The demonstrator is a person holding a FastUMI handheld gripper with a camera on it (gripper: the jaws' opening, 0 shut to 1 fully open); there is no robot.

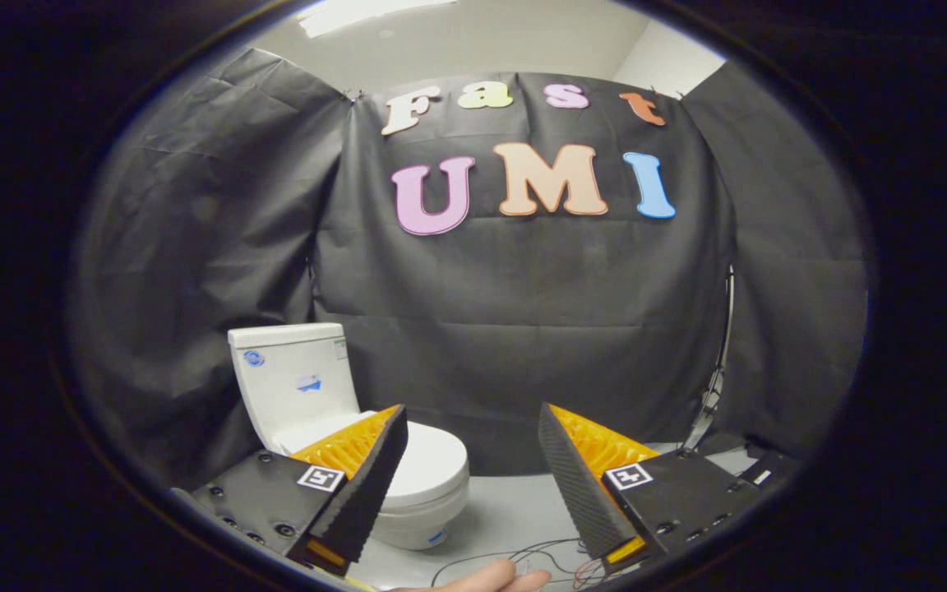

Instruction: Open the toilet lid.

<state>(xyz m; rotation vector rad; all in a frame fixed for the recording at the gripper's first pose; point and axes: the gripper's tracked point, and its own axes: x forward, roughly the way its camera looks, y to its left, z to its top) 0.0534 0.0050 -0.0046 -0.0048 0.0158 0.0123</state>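
White glazed ceramic makes up the small toilet (309,411) standing at the far left of the grey floor (506,510), its tall tank against the black cloth wall (523,329). Its rounded white toilet lid (432,464) lies down flat over the bowl, closed, and sits just beyond the left orange-and-black finger (354,469), which covers part of it. The lid looks like smooth, hard plastic: stiff, light and slippery, hinged at the tank end, so it should swing up with little force but could slide off ribbed pads. The best place to take hold is probably the front lip, the rim farthest from the tank, where a finger can hook under the edge and lift; pinching the flat top would likely give nothing to hold.

Moving right, the gripper (473,444) stands spread wide with nothing between its fingers, the gap looking onto bare cloth and floor. A person's fingertip (490,578) shows near, below that gap, beside some thin dark wires (523,555) on the floor. The right finger (584,485) points ahead, well apart from the toilet.
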